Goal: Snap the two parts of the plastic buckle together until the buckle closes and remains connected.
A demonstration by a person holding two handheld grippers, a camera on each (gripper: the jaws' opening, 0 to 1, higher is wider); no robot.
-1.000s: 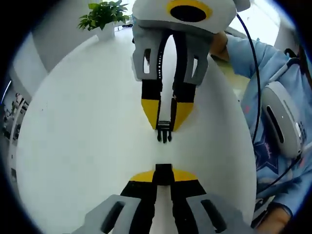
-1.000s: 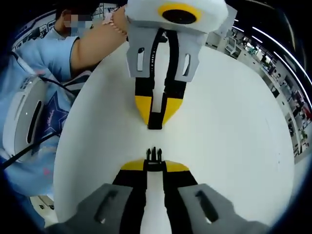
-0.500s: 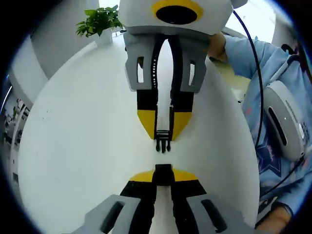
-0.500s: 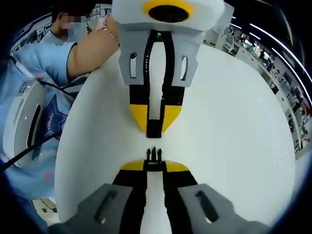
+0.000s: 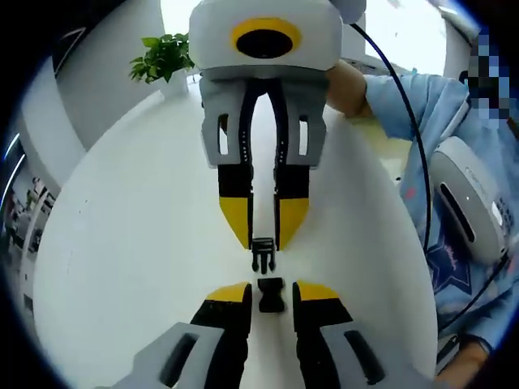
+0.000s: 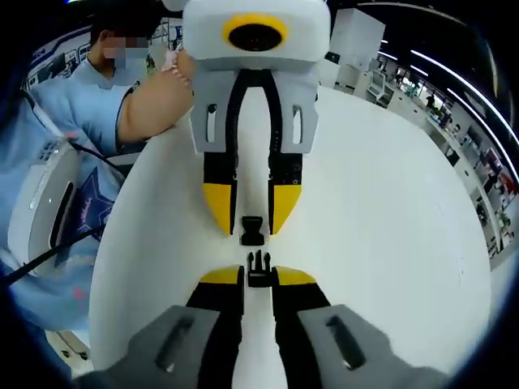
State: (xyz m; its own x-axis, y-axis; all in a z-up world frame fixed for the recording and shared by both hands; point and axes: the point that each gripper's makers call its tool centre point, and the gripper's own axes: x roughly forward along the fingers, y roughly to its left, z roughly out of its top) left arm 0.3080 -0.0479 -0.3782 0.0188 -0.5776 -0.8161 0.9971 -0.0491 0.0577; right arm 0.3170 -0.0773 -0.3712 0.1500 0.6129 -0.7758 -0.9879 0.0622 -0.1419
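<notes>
left claw [image 5: 270, 293] open around the boxy black socket half [image 5: 270, 294]; right claw [image 6: 259, 275] open around the pronged plug half [image 6: 259, 268], apart on smooth white worktop [image 6: 389, 243].

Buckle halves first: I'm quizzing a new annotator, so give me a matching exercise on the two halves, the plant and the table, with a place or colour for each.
Things:
1. pronged buckle half
2. socket buckle half
3. potted plant
4. table

Place or colour:
A. green, at the far table edge
B. white
C. between the tips of the left tongs
D. at the tips of the right tongs

Pairs: 1-D, 2-C, 3-A, 4-B
</notes>
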